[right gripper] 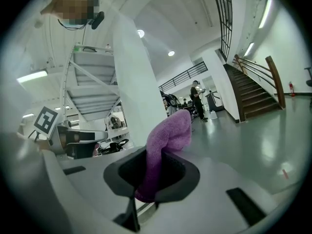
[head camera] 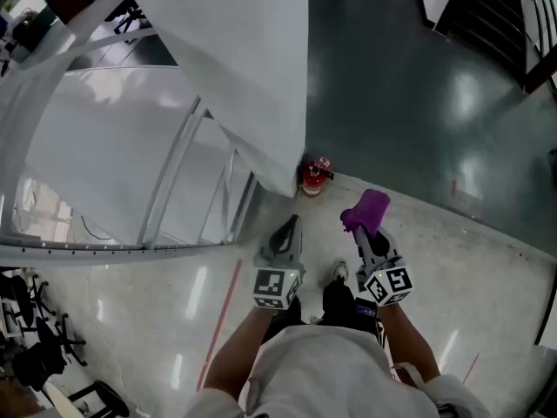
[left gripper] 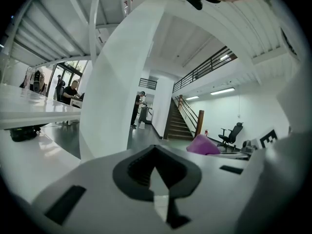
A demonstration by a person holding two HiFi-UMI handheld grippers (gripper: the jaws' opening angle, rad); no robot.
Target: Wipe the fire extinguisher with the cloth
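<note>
A small red fire extinguisher (head camera: 315,177) stands on the floor at the foot of a white pillar (head camera: 252,68), ahead of both grippers. My right gripper (head camera: 359,230) is shut on a purple cloth (head camera: 366,209), which bunches up above its jaws; the same cloth (right gripper: 165,145) fills the jaws in the right gripper view. My left gripper (head camera: 288,232) is shut with nothing in it, a little left of the right one and short of the extinguisher. In the left gripper view the cloth (left gripper: 203,145) shows at the right. The extinguisher is hidden in both gripper views.
A white staircase frame with rails (head camera: 174,181) rises to the left of the pillar. The dark glossy floor (head camera: 418,103) lies beyond the pale floor (head camera: 470,259). A staircase (right gripper: 253,91) and people (right gripper: 196,100) stand far off. Office chairs (head camera: 35,338) sit at lower left.
</note>
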